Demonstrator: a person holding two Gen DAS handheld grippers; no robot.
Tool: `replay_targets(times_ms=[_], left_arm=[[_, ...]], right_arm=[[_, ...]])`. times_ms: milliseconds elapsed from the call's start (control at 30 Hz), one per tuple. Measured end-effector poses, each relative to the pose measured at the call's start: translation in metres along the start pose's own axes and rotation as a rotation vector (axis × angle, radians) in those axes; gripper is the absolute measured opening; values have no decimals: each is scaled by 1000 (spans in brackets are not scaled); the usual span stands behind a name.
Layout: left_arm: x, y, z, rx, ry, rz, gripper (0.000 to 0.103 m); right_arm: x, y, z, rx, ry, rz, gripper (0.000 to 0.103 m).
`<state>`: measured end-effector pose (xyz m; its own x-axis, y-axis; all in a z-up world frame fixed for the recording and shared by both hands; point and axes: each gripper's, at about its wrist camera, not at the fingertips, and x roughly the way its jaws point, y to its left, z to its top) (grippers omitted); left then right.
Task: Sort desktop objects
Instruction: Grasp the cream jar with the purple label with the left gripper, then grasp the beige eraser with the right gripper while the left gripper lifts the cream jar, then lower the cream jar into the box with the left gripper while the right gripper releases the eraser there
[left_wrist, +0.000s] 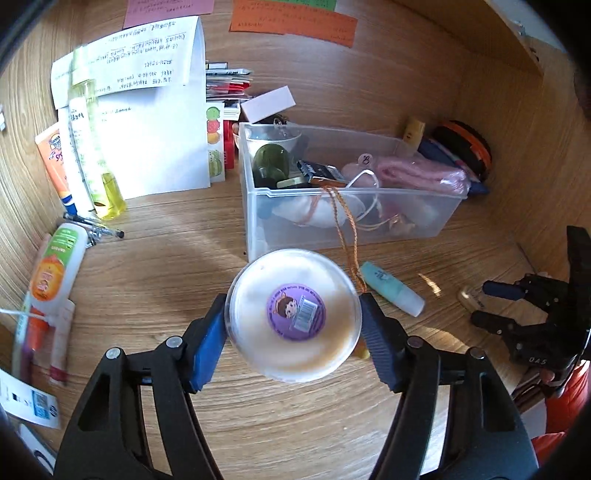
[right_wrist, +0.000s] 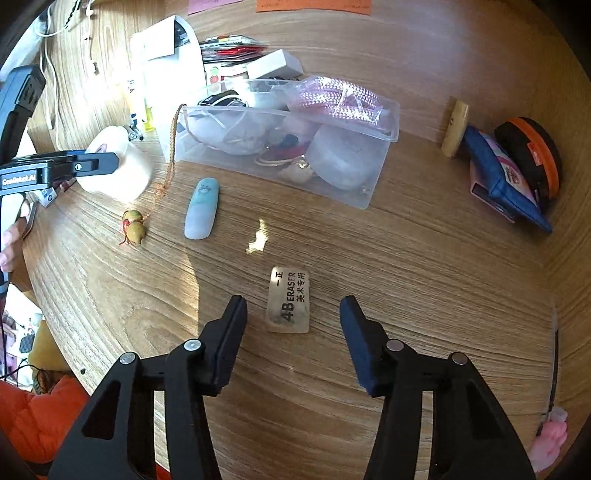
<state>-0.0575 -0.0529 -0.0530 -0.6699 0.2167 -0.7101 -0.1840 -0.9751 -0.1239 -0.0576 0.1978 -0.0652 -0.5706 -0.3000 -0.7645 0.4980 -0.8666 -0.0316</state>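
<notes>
We've got the round clear tub of cream paste with a purple sticker (left_wrist: 293, 314) clamped in our left tongs (left_wrist: 293, 325), above the wooden bench (left_wrist: 166, 258), the clear plastic bin (left_wrist: 332, 206) at twelve o'clock. Our right tongs (right_wrist: 293, 310) straddle the beige 4B eraser (right_wrist: 289, 300), pads apart from it.

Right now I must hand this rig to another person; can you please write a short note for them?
Left gripper: shut on the round white tub with a purple sticker, held in front of the clear plastic bin.
Right gripper: open, its jaws on either side of the 4B eraser that lies on the desk, pads not pressing yet.
Still loose on the desk: the pale blue tube and the small charm on an orange cord; the cord runs up over the bin's edge.
Done: the bin already holds many items.
Left: place the tub, grasp the eraser, then sort the tube and charm.
</notes>
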Motion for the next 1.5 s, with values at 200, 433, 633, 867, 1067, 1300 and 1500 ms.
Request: replay_targets(times_ms=[200, 433, 633, 867, 1067, 1300, 1500], left_arm=[[9, 5, 8, -13, -4, -10, 68], [13, 4, 4, 0, -6, 3, 69], [18, 8, -1, -12, 7, -10, 69], [28, 4, -1, 13, -1, 17, 70], [28, 10, -1, -26, -25, 9, 69], [12, 16, 10, -71, -86, -34, 69], [-7, 20, 32, -82, -160, -66, 69]], right_arm=[[5, -2, 1, 13, 13, 17, 41], [5, -1, 3, -3, 4, 30, 24], [9, 0, 7, 9, 0, 32, 22], [3, -3, 20, 32, -23, 49, 22], [-13, -10, 45, 66, -105, 60, 22], [-29, -18, 75, 84, -186, 61, 22], [-39, -19, 100, 72, -244, 73, 22]])
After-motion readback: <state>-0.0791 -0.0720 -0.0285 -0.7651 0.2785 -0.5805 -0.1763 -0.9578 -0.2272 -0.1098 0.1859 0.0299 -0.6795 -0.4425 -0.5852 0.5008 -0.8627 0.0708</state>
